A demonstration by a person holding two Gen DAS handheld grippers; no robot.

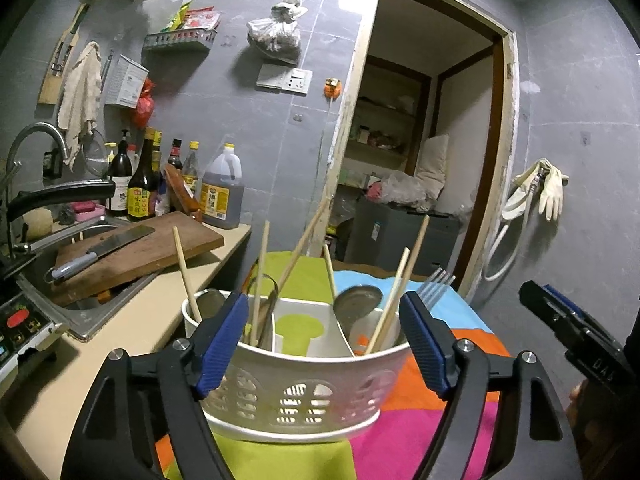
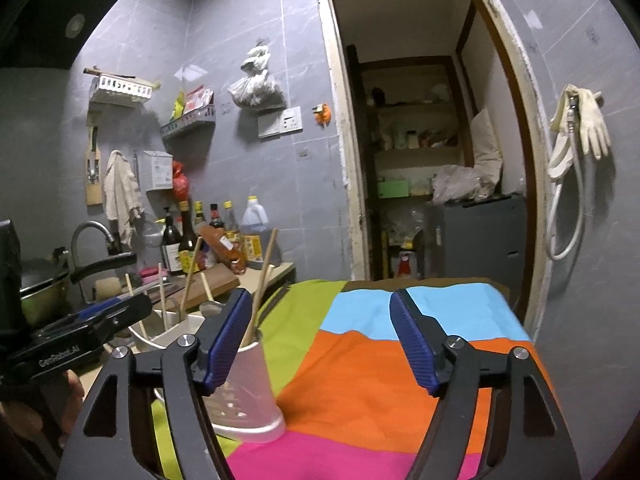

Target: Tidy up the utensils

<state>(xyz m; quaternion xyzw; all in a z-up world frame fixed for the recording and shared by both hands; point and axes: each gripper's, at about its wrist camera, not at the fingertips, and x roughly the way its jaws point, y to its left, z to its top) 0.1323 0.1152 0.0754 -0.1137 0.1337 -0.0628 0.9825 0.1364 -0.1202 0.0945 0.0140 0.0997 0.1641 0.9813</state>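
While the left hand-held gripper (image 1: 324,344) stands with its blue pads (image 1: 224,340) wide apart, it straddles the white utensil caddy (image 1: 292,396) at the lower centre of its frame, clamped on nothing; whether the pads touch the caddy wall cannot be told. The right hand-held gripper (image 2: 320,340) is likewise spread apart and empty, held over the striped cloth (image 2: 384,380) with the caddy just beside its left pad.

Contents of the caddy: wooden chopsticks (image 1: 394,300) lean loosely in the left and right compartments, a metal ladle or large spoon (image 1: 358,300) stands bowl-up in the right compartment, and fork tines (image 1: 438,284) show just behind the right rim. The middle compartment holds nothing visible. The caddy rests on the cloth-covered surface (image 2: 460,308), near the edge that faces the kitchen counter (image 1: 132,316) at frame left, where a cleaver (image 1: 100,250) lies on a cutting board (image 1: 160,248).

Risks, as judged:
- Closing on the caddy's curved, slotted wall may squeeze or tip it, since the tall chopsticks make it top-heavy.
- Leaning chopsticks may snag a pad and flick out.
- The cloth may slide under any sideways push, carrying the caddy toward the edge.
- Utensil types appear mixed on the right, so sorting looks unfinished.
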